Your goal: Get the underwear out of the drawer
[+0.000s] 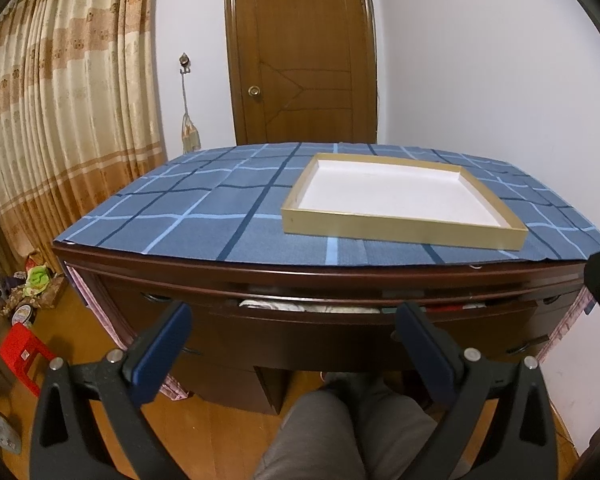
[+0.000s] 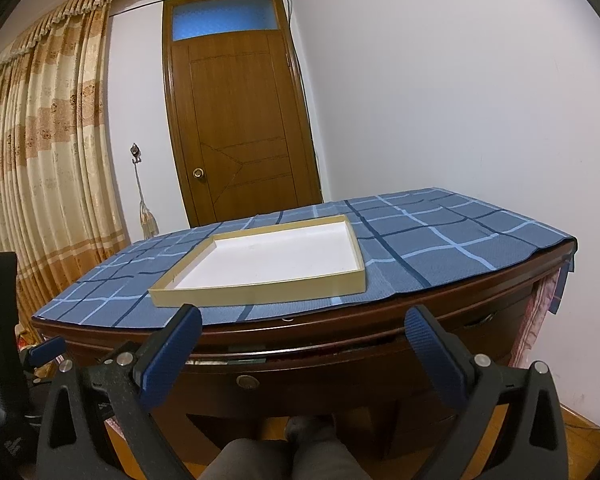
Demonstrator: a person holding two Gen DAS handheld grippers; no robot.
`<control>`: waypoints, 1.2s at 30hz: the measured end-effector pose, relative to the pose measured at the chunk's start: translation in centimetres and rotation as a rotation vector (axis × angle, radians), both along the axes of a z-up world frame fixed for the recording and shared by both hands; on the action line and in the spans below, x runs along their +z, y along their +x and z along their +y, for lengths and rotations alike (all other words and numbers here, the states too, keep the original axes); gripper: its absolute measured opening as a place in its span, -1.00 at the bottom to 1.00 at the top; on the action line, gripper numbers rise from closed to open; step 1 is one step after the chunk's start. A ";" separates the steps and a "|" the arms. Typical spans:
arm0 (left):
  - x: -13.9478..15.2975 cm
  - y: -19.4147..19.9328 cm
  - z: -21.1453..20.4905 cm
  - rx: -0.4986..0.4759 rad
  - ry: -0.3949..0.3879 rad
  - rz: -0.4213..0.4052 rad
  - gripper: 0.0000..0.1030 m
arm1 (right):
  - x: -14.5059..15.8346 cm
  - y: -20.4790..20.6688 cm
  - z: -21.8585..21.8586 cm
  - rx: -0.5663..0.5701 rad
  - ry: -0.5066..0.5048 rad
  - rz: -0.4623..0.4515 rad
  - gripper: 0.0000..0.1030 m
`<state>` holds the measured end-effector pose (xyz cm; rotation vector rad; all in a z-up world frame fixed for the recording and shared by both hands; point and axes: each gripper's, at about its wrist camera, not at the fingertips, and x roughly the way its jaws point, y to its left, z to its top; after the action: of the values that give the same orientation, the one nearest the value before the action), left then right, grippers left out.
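The drawer (image 1: 364, 320) sits at the front of a dark brown wooden desk (image 1: 260, 272), just under the top. It is open only a crack. Through the crack, in the left wrist view, some white folded cloth (image 1: 312, 305) peeks out, and a bit of red cloth (image 1: 448, 307) shows further right. This may be the underwear, but too little shows to be sure. The drawer has a small round metal knob (image 2: 245, 381) in the middle of its front. On top of the desk lies a blue checked cloth (image 1: 204, 204), and on the cloth rests a flat tan tray (image 1: 400, 232) that is white inside. The left gripper (image 1: 296, 324) is held low in front of the drawer, level with the crack, with its two blue fingers (image 1: 168, 344) spread wide and holding nothing. The right gripper (image 2: 304, 332) is also in front of the drawer, just above the knob, and its blue fingers (image 2: 176, 350) are spread wide too, with nothing between them. Neither one touches the desk. Below the grippers are the person's legs (image 1: 340, 432) in gray pants. Behind the desk stand a brown door (image 2: 236, 120) and gold curtains (image 1: 68, 120).
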<state>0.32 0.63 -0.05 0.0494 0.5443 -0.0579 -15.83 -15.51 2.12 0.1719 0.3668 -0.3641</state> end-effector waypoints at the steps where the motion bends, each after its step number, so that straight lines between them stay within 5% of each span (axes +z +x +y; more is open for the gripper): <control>1: -0.1 0.1 0.0 0.001 -0.002 0.002 1.00 | -0.1 0.0 -0.1 -0.003 0.003 0.001 0.99; 36: -0.9 1.1 -0.3 -0.007 -0.004 0.021 1.00 | -1.1 0.5 -1.8 -0.028 0.020 0.038 0.99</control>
<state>1.41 0.36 -0.94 0.0467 0.5647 -0.0667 -15.37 -17.27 1.04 0.1896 0.4057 -0.3914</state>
